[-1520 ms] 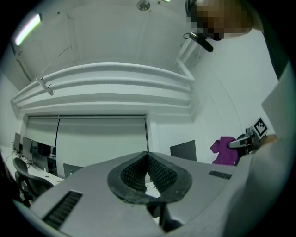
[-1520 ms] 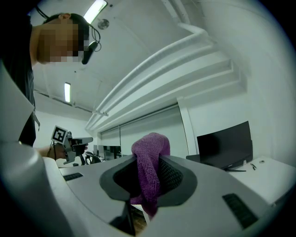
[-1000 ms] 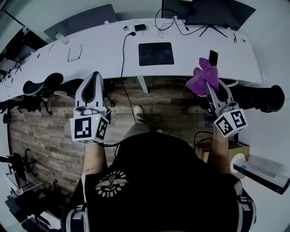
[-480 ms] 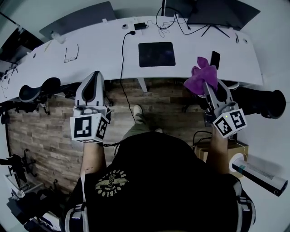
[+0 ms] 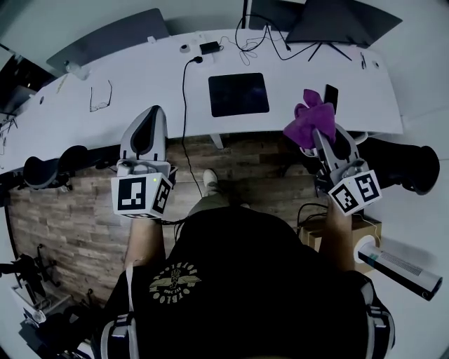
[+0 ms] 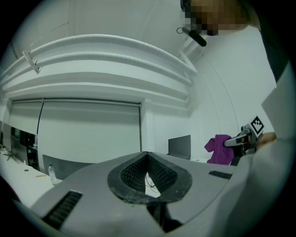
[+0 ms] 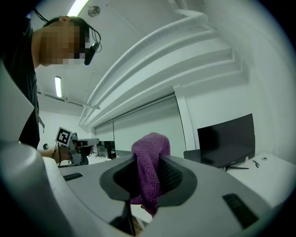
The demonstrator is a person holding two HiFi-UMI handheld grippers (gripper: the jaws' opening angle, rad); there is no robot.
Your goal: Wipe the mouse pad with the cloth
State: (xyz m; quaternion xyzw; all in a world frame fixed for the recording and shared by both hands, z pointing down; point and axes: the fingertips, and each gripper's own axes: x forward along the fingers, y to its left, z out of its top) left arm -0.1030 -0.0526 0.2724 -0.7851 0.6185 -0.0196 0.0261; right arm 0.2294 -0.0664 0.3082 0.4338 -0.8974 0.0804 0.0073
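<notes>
Desk (image 5: 140,70) nearer now; right gripper (image 5: 319,134) clamps cloth (image 5: 309,118), left gripper (image 5: 156,113) closed.

In the head view the cloth (image 5: 309,120) covers the tips of the right hand-held gripper (image 5: 317,134) and part of a dark phone (image 5: 330,95) on the bench (image 5: 365,91), whose left end runs out past the picture's edge. The monitor (image 5: 340,19) at the back is cut off by the top edge, and the pale thing (image 5: 184,48) beside the cable (image 5: 183,91) is too small to tell. In the right gripper view the cloth's lower end drops out of sight behind the jaws.
</notes>
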